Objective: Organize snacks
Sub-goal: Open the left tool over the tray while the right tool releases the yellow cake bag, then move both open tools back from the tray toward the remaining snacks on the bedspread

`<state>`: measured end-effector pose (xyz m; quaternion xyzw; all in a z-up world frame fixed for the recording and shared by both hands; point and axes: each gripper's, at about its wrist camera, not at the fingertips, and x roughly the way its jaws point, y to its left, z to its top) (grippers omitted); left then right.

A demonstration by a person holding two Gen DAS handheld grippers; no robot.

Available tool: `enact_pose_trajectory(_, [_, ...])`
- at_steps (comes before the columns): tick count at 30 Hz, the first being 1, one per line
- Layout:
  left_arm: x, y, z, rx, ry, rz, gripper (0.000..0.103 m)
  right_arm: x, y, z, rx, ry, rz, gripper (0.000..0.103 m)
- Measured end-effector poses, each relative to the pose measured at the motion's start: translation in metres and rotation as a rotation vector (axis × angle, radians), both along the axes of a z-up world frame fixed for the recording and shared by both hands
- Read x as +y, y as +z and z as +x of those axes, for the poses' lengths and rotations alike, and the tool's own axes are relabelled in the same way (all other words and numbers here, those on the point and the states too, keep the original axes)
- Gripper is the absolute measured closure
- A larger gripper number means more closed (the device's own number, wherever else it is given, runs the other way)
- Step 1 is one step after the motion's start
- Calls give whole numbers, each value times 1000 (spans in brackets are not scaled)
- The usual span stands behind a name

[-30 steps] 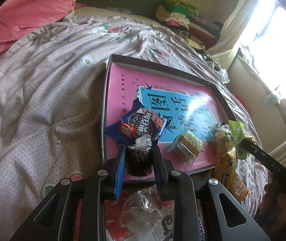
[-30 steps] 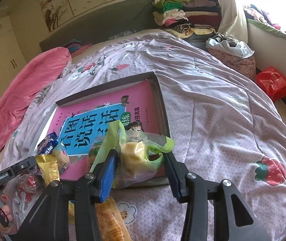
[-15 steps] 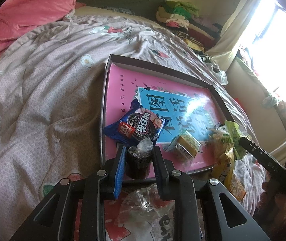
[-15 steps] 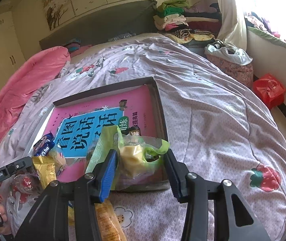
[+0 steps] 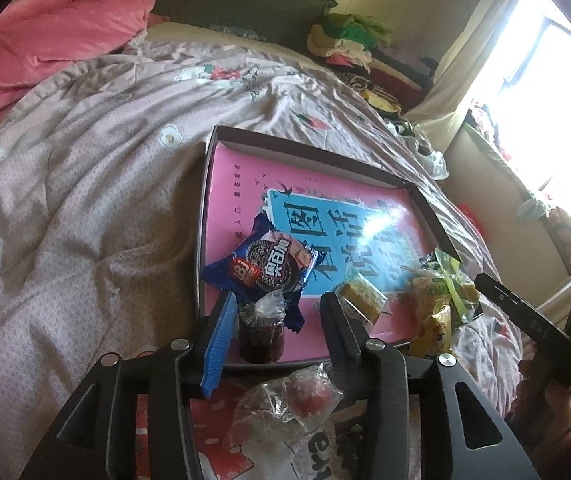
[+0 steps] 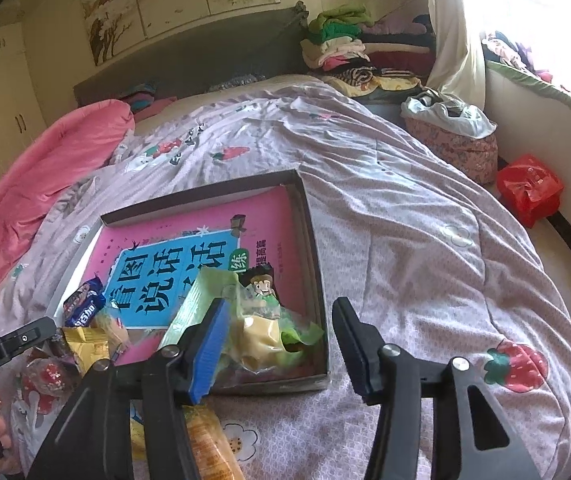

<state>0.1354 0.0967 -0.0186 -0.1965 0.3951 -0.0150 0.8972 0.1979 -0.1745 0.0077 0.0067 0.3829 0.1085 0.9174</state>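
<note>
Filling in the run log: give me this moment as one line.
left gripper: opening, dark wrapped snack between jaws, in tray | right gripper: opening, green packet between jaws, in tray

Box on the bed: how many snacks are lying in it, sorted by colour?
Blue cookie packet: 1
Dark cup: 1
Yellow cake in clear wrap: 1
Green bag: 1
Total: 4
The gold packet lies at the edge of the box; I cannot tell whether it is in or out, so it is not counted.
</note>
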Motion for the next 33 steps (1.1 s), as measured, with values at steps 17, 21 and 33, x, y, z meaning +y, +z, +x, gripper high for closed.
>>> enact_pose_trajectory(17, [3, 13, -9, -37, 12, -6, 39, -2, 15, -12, -32, 11, 37, 39])
enact_pose_trajectory(21, [3, 16, -13, -45, 12, -9, 35, -1, 17, -16, -38, 19, 37, 39])
enact_pose_trajectory(33, [3, 28, -24, -64, -4, -30, 29, 2, 22, -24, -38, 44, 33, 38])
